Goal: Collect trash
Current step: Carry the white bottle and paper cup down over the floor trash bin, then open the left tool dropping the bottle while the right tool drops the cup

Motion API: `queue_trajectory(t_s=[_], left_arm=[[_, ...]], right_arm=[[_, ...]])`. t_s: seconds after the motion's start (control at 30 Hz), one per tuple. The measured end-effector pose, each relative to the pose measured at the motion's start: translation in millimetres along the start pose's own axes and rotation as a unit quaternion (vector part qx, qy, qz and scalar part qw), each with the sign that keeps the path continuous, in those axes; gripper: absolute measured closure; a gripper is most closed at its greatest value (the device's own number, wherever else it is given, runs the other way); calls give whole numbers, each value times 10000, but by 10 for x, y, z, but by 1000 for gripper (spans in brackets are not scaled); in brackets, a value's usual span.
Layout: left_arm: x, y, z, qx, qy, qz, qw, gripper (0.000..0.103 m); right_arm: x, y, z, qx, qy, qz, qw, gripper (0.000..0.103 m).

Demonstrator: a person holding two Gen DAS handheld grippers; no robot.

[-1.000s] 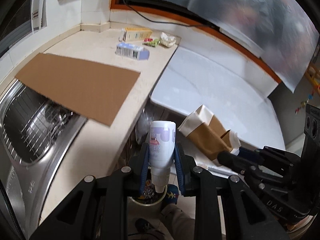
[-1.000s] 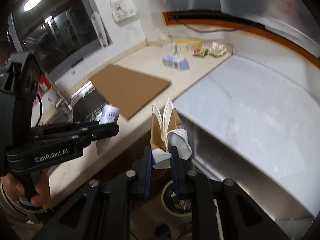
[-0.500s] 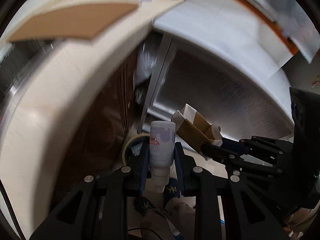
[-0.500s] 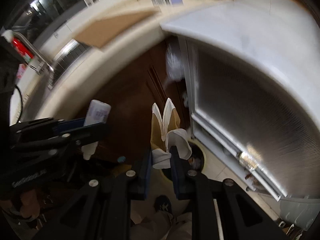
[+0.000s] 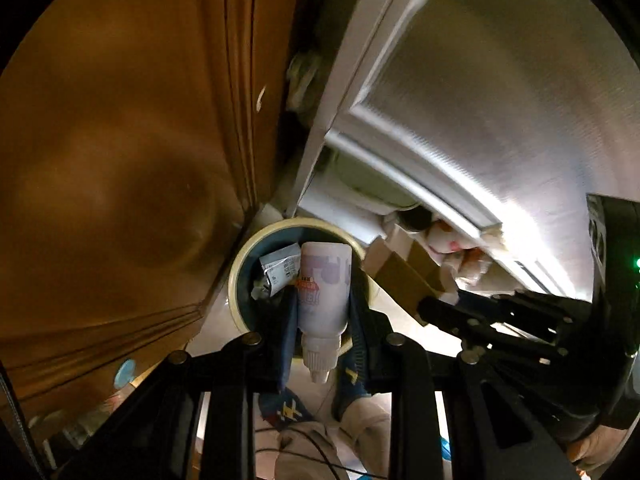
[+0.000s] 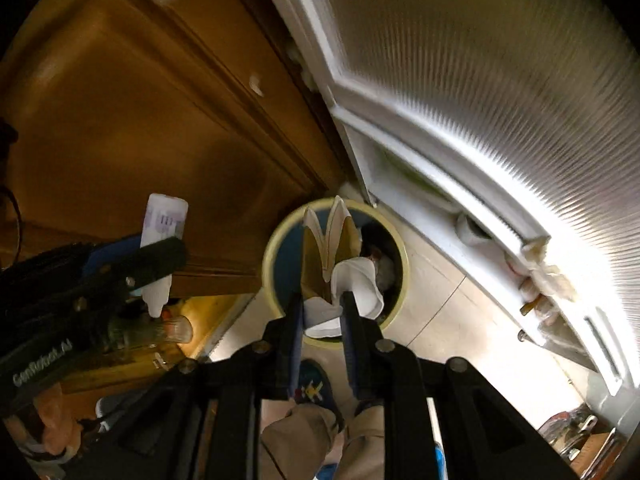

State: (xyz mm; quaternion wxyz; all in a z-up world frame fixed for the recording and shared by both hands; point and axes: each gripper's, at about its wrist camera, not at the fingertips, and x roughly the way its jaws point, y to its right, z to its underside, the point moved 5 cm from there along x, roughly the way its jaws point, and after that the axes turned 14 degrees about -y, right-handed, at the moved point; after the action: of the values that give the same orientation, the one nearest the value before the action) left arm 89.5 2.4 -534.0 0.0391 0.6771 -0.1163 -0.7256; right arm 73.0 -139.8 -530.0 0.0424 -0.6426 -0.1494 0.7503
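Observation:
My left gripper [image 5: 324, 308] is shut on a white plastic bottle [image 5: 324, 284] with a purple label, nozzle toward the camera, held above a round bin [image 5: 240, 264] with a cream rim on the floor. My right gripper [image 6: 322, 312] is shut on a brown and white paper bag [image 6: 332, 256] and holds it over the same bin [image 6: 402, 256]. The bin holds crumpled wrappers [image 5: 276, 272]. The bottle [image 6: 162, 240] and left gripper also show at the left of the right wrist view. The bag [image 5: 408, 276] shows right of the bottle in the left wrist view.
A brown wooden cabinet door [image 5: 120, 120] stands left of the bin. A white ribbed appliance door [image 6: 480, 80] stands to the right, with small items [image 6: 536, 280] under its lower edge. My shoes and trouser legs [image 6: 316, 412] are below on the tiled floor.
Both grippers have swung down from the countertop to the floor. The bottle and the bag now hang over the bin, which fills the middle of both views.

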Motion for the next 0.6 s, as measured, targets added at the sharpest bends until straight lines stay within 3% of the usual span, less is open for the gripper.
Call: queue_trajectory(t_s=[0.17,0.3,0.5,0.6], left_arm=[[412,-182,-80,-121,-247,6,9996,77],[569,-220,-135,-228,-341,-137,9991,44],[556,-281,-116,-291,-344,-376,9983,27],[464,-265,-82,-309,-314,-452,9980,25]], right_arm=[[391,114,-127,-25,-166,-71,9998,86],[579,78,-200,-96,-310,-319,9990,86],[618,106,-189,-92,-349,-217,9991,85],[527,76,-163,-157,-309,-148,9993,85]])
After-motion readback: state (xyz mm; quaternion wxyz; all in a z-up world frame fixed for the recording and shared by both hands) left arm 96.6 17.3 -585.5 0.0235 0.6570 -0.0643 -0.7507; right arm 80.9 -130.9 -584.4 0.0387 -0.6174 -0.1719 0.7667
